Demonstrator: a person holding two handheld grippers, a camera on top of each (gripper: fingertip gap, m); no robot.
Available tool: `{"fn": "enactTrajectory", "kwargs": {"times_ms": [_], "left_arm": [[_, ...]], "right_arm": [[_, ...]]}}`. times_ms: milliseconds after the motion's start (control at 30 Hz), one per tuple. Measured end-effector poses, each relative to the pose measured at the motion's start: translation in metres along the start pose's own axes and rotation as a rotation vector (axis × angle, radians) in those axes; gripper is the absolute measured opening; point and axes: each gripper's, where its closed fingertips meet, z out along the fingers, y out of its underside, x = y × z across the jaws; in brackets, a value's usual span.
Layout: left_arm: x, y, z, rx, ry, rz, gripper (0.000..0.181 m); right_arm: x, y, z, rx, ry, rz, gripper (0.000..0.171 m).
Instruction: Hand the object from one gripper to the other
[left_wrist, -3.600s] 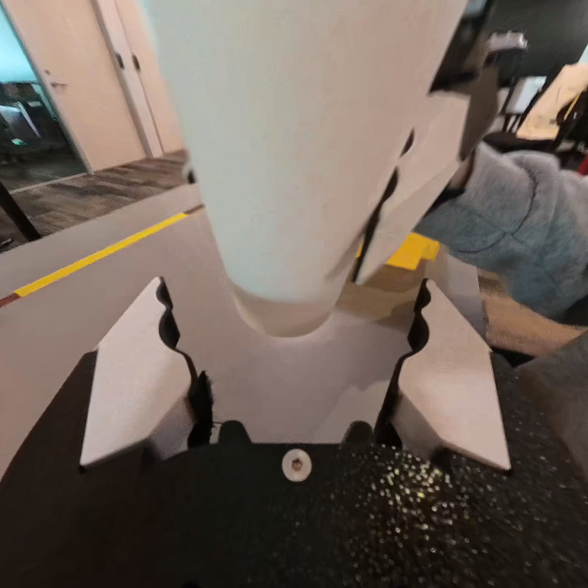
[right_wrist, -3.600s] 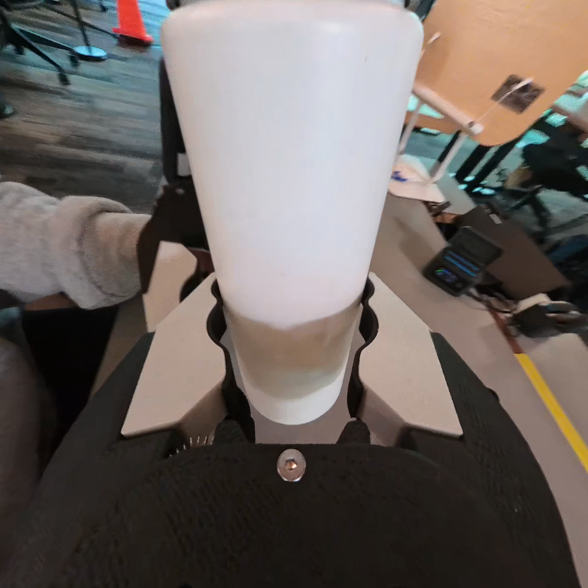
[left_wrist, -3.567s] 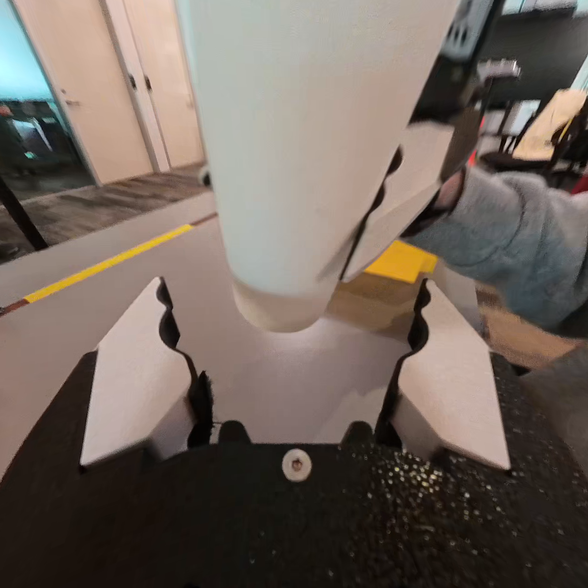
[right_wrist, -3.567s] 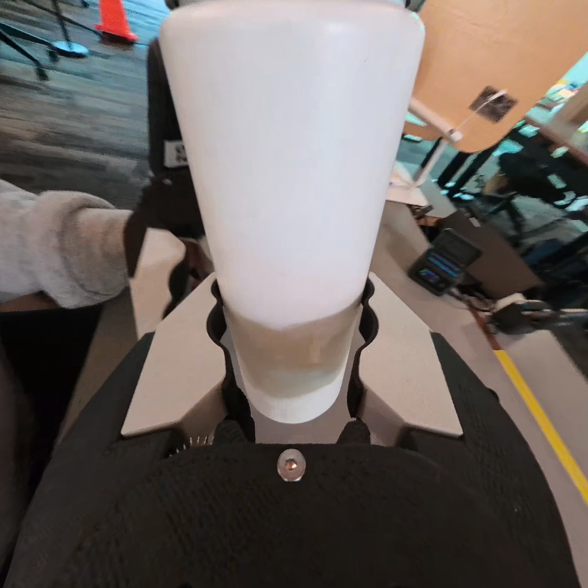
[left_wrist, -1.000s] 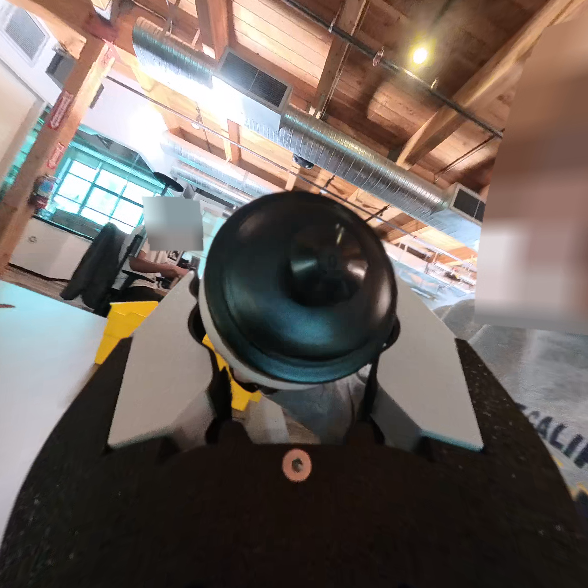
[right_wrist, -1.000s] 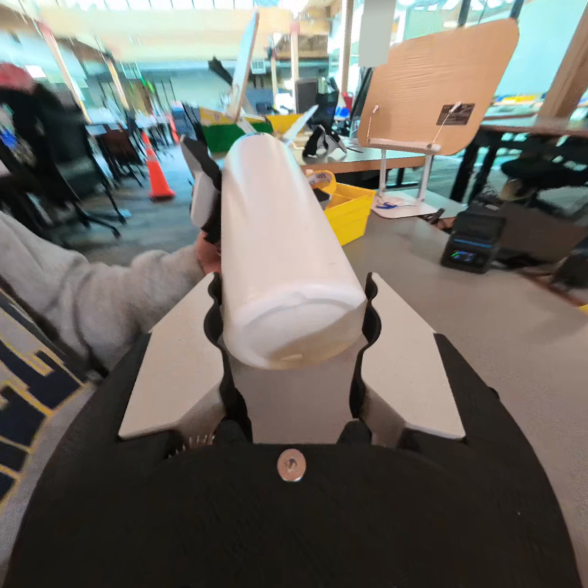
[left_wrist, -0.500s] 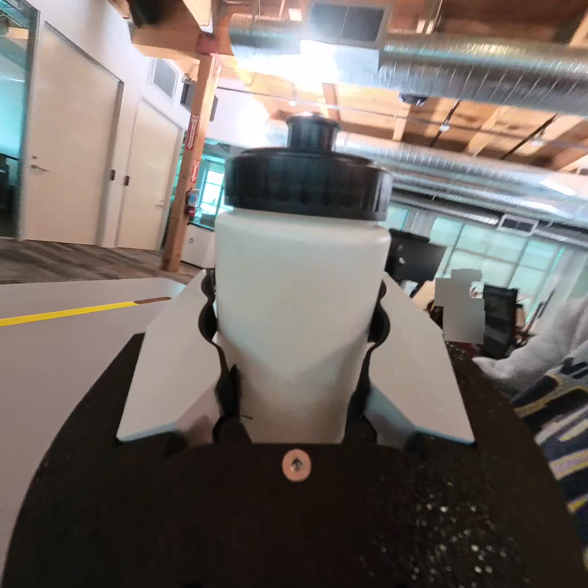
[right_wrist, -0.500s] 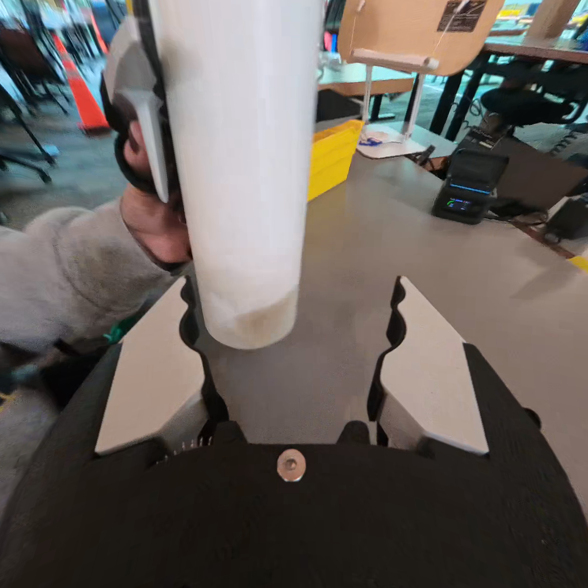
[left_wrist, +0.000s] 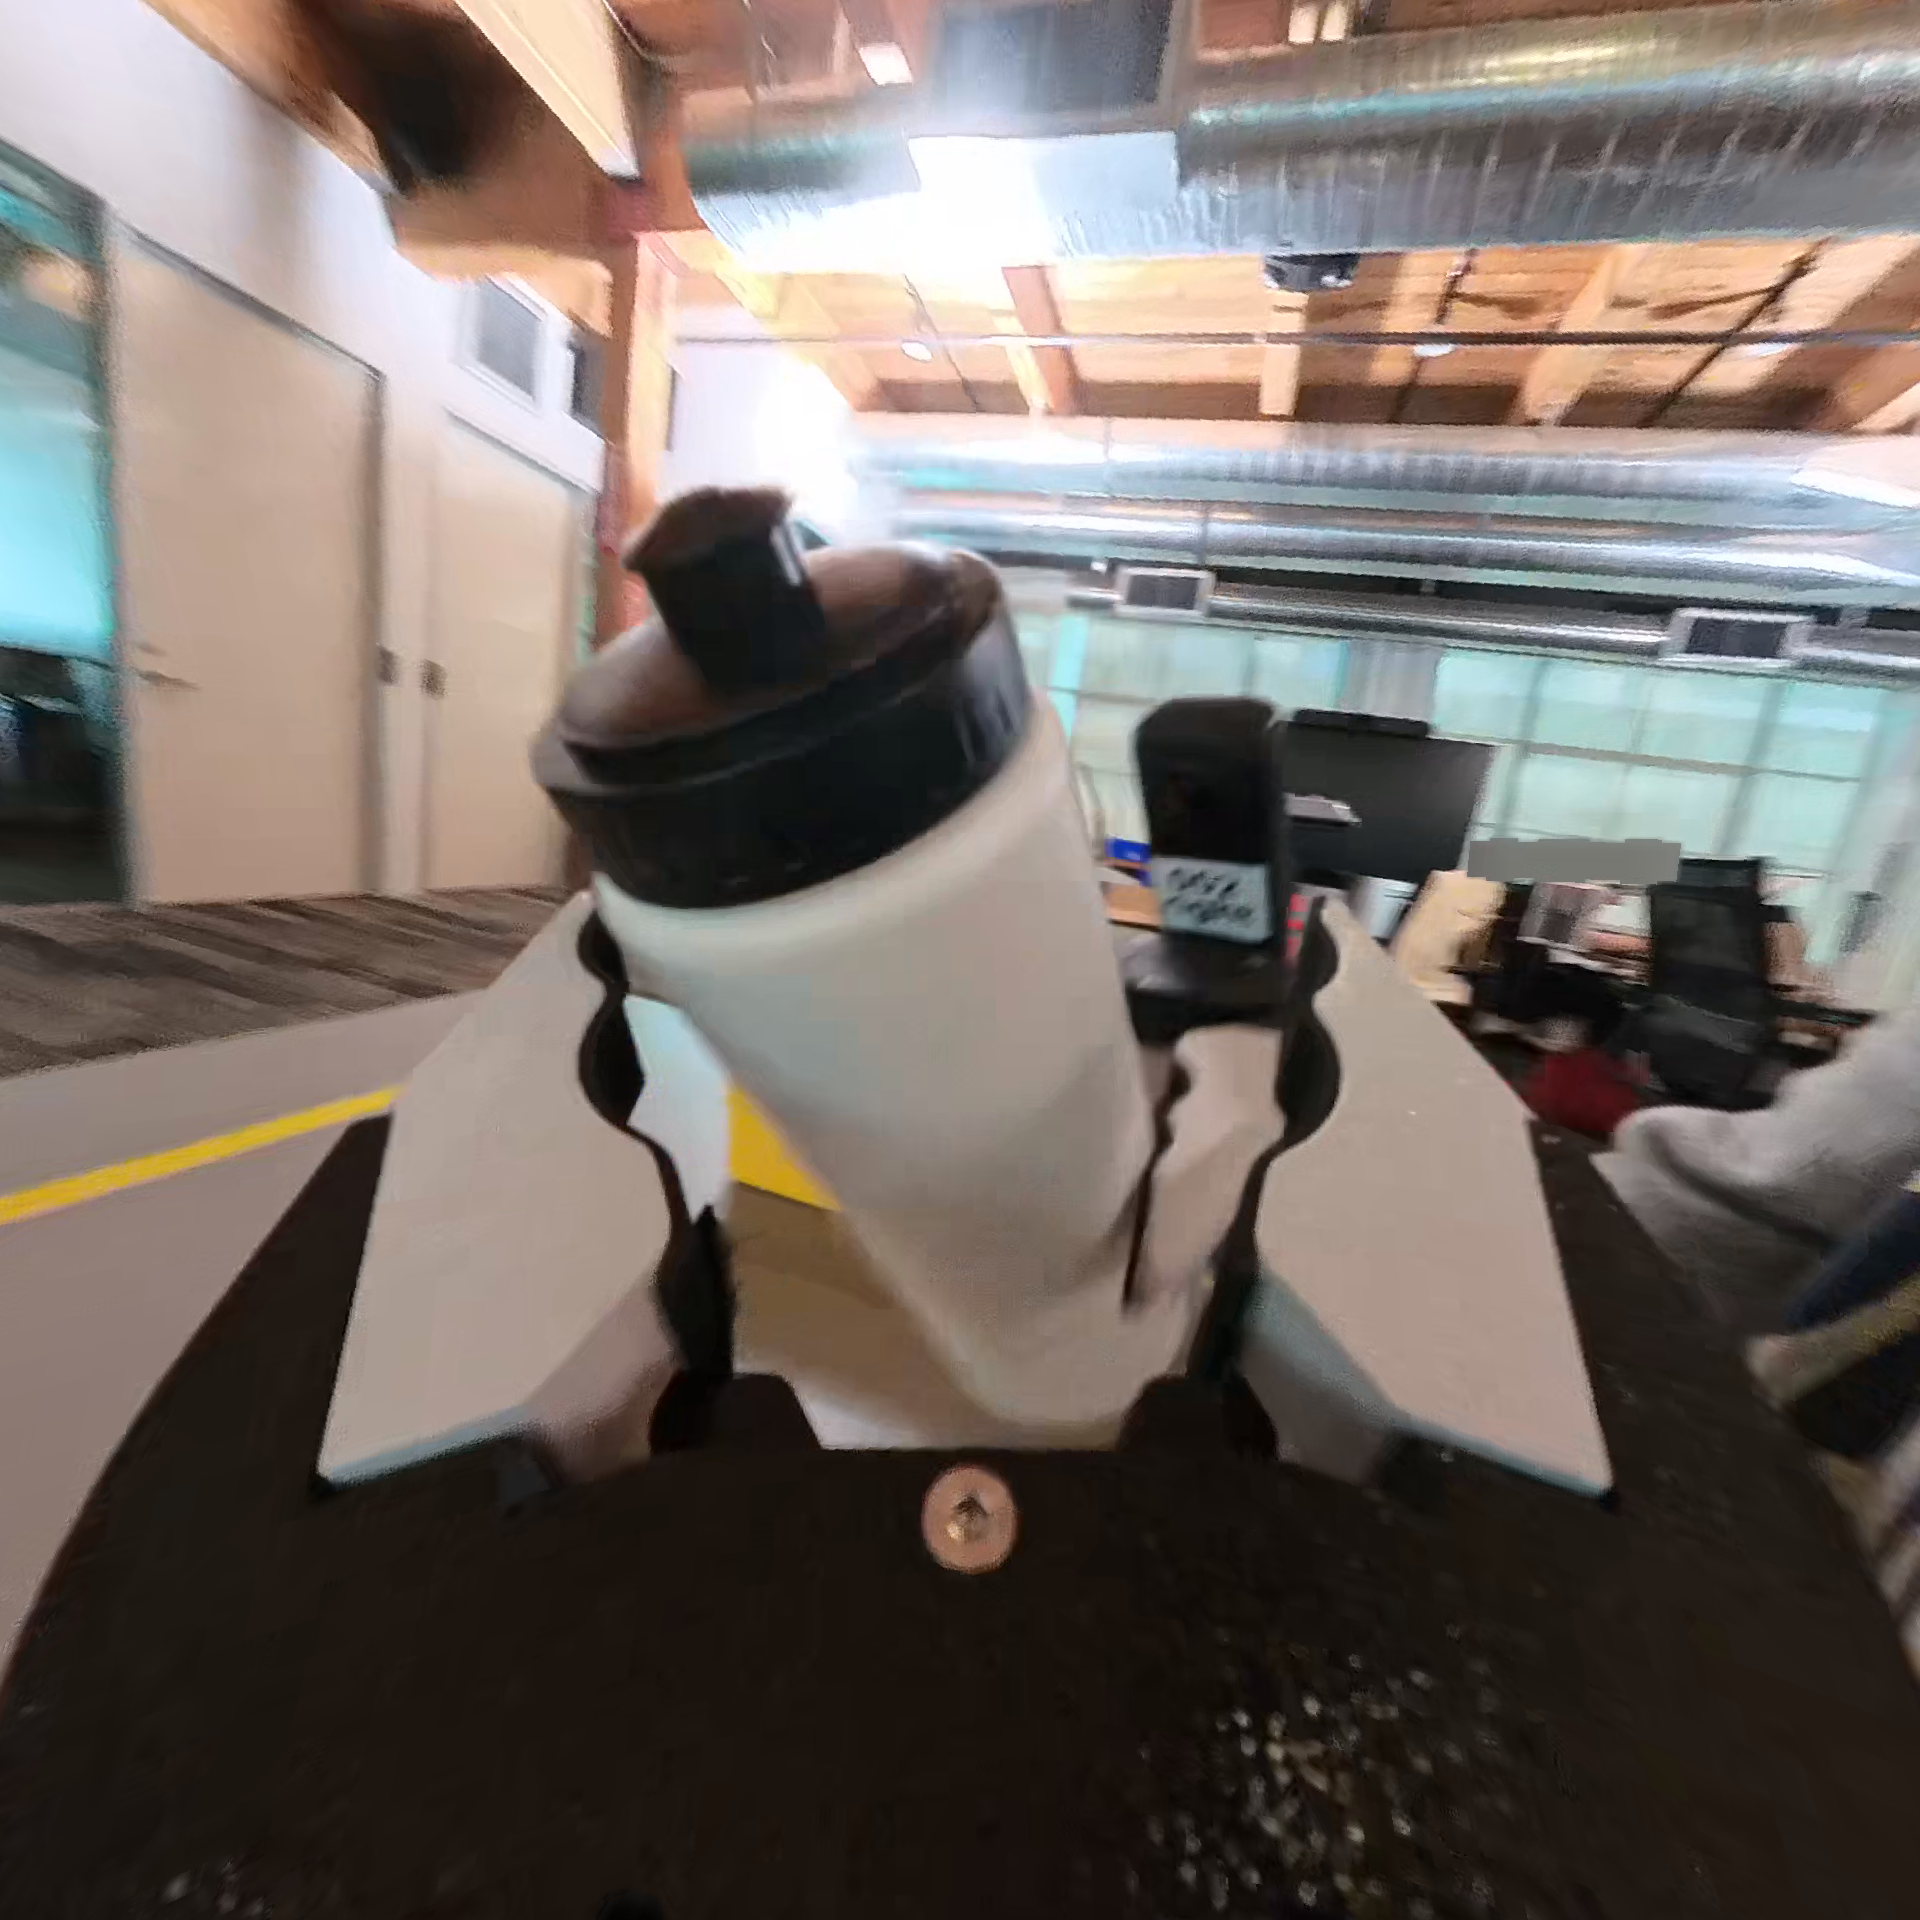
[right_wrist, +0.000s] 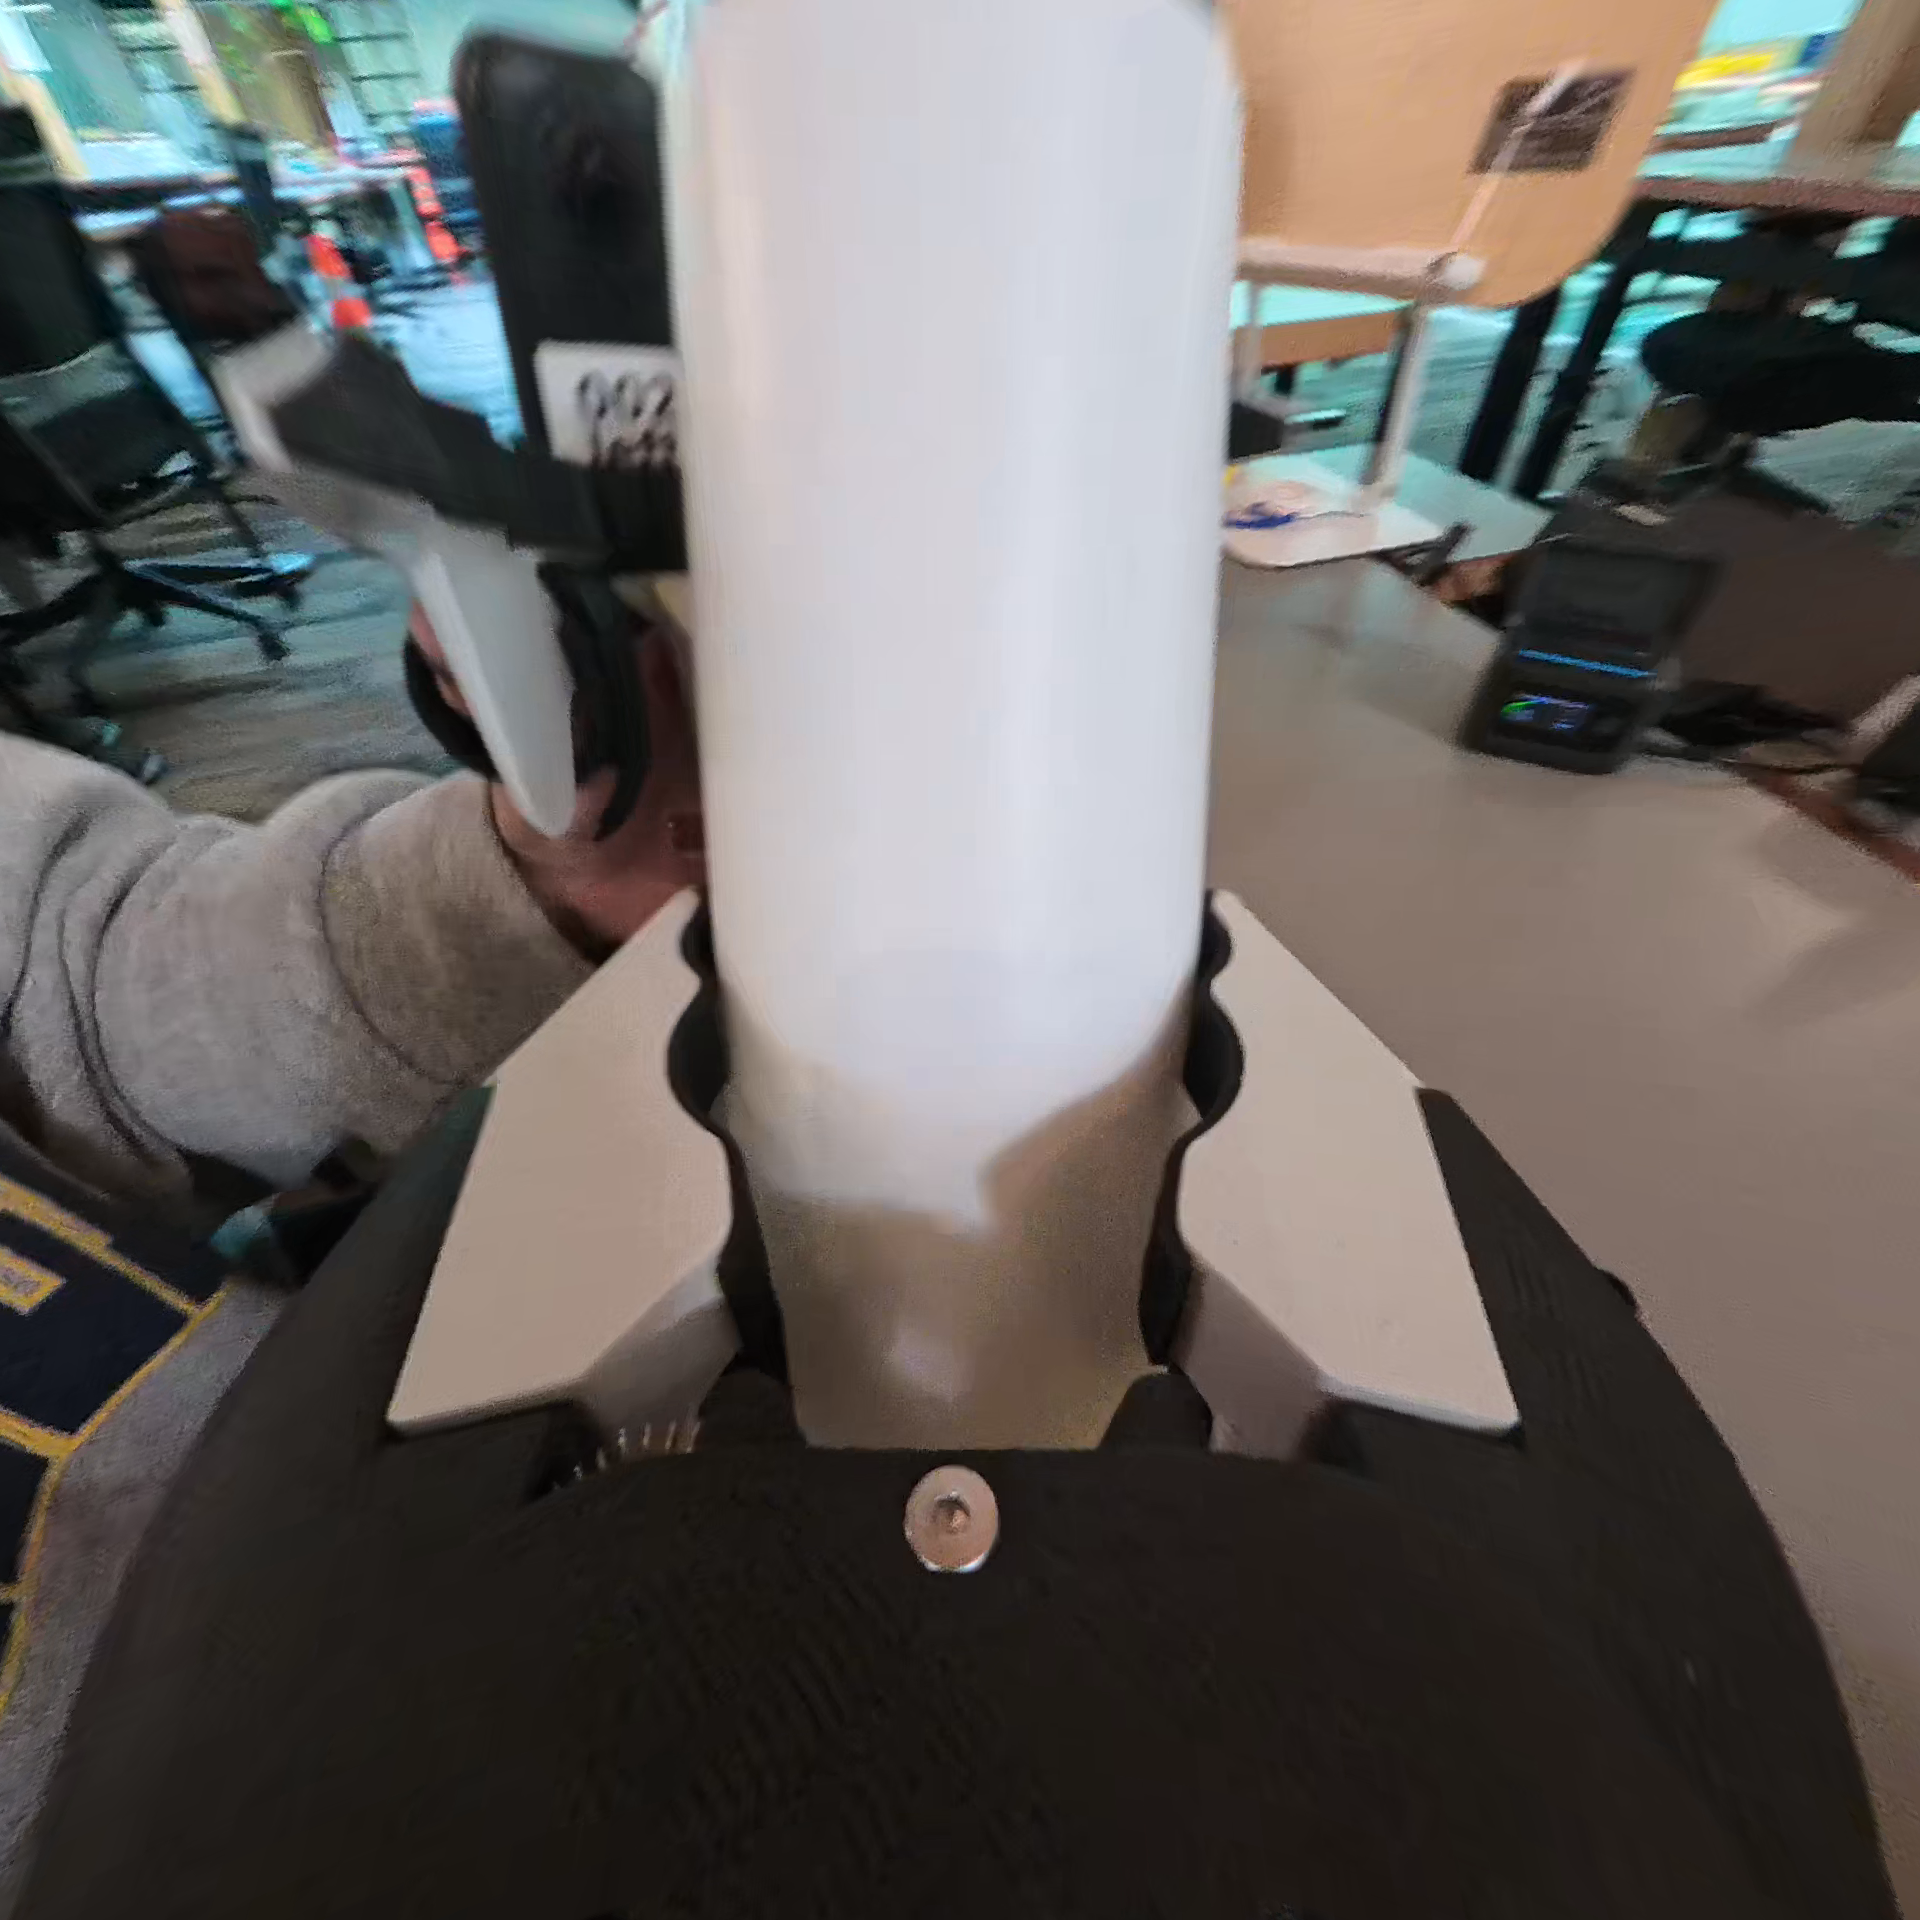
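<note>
Right wrist view: the bottle is now clamped in the right gripper; the left gripper, jaws spread, has released it — handover made.

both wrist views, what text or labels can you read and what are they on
White sticker on left gripper: blurred, unreadable.
Grey sticker on right gripper: blurred, unreadable.
Dark tag on tan board: too small.
Device screen: too small.
White bottle: no writing visible.
</note>
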Motion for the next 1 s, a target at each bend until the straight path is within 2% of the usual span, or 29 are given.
{"fn": "enactTrajectory", "kwargs": {"times_ms": [133, 233, 300, 367, 467, 600, 700, 1000], "left_arm": [[-0.020, 0.001, -0.012, 0.026, -0.102, 0.120, 0.118], [-0.044, 0.019, -0.017, -0.008, -0.204, 0.168, 0.116], [-0.061, 0.031, -0.023, -0.030, -0.276, 0.202, 0.112], [-0.072, 0.043, -0.028, -0.058, -0.328, 0.231, 0.110], [-0.078, 0.057, -0.030, -0.099, -0.361, 0.280, 0.109], [-0.078, 0.066, -0.027, -0.137, -0.361, 0.313, 0.107], [-0.086, 0.079, -0.028, -0.201, -0.403, 0.313, 0.105], [-0.096, 0.089, -0.033, -0.255, -0.460, 0.322, 0.100]], "right_arm": [[0.030, -0.035, -0.064, 0.000, 0.164, 0.020, 0.087], [0.068, -0.041, -0.129, -0.065, 0.412, 0.033, 0.087], [0.099, -0.025, -0.181, -0.157, 0.624, 0.101, 0.087], [0.122, 0.007, -0.230, -0.264, 0.798, 0.227, 0.087], [0.139, 0.066, -0.278, -0.407, 0.943, 0.447, 0.088], [0.143, 0.126, -0.283, -0.517, 0.898, 0.693, 0.087], [0.150, 0.155, -0.282, -0.619, 0.933, 0.733, 0.087], [0.155, 0.189, -0.256, -0.711, 0.906, 0.821, 0.087]]}}
